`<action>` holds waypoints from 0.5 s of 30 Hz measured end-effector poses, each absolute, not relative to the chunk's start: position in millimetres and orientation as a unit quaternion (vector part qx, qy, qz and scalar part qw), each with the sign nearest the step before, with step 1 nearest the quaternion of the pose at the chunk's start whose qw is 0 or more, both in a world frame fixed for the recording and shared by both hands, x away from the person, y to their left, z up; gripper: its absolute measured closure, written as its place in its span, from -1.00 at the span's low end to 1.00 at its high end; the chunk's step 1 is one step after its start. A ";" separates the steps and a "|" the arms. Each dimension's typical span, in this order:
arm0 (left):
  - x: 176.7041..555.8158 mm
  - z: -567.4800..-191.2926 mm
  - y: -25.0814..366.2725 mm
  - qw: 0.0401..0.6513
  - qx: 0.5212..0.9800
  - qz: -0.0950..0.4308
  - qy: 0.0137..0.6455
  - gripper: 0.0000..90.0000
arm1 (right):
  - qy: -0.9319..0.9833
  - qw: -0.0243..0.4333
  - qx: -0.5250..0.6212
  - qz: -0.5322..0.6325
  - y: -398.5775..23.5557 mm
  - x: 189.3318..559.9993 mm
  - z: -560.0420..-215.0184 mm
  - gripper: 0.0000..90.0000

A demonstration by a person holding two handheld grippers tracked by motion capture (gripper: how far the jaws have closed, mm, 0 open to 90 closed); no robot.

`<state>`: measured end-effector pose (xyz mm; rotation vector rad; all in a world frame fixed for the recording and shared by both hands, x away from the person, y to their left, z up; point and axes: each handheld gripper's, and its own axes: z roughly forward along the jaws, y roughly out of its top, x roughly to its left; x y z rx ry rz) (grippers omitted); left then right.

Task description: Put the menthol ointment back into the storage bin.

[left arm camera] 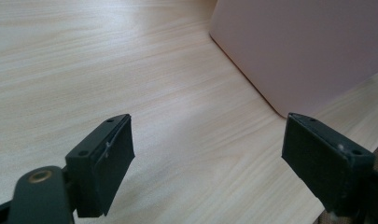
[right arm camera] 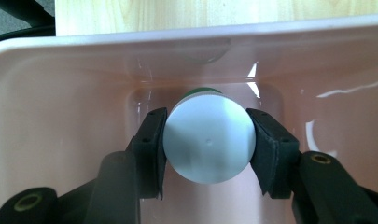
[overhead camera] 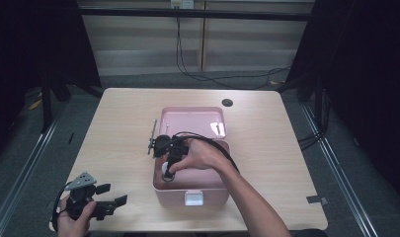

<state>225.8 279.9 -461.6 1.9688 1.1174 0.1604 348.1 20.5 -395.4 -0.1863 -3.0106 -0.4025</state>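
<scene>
A pink box (overhead camera: 207,193) with its lid open stands in the middle of the table. My right gripper (overhead camera: 167,170) reaches down into its left side and is shut on a small bottle with a white cap (right arm camera: 208,139); a green rim shows behind the cap. In the right gripper view the two black pads (right arm camera: 151,147) press the cap from both sides, close to the pink inner wall (right arm camera: 60,116). My left gripper (overhead camera: 113,202) is held low over the table's front left corner, open, with nothing between its jaws. Its view shows the box's outer corner (left arm camera: 294,51) ahead.
The raised pink lid (overhead camera: 192,121) lies behind the box opening. A thin metal rod (overhead camera: 151,136) sits just left of the box. A dark round grommet (overhead camera: 227,102) marks the table's far side. Bare wood (left arm camera: 130,60) spreads left of the box.
</scene>
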 end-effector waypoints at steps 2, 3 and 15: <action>225.9 -461.6 280.1 0.420 0.788 0.064 0.445 -0.63 | -0.989 0.049 -0.058 -0.128 22.0 348.0 -398.3 0.14; 225.9 -461.6 280.1 0.420 0.788 0.064 0.445 -0.63 | -0.989 0.049 -0.058 -0.128 22.0 348.0 -398.3 0.14; 225.9 -461.6 280.1 0.418 0.790 0.066 0.444 -0.63 | -0.989 0.051 -0.056 -0.126 21.5 347.9 -413.3 0.14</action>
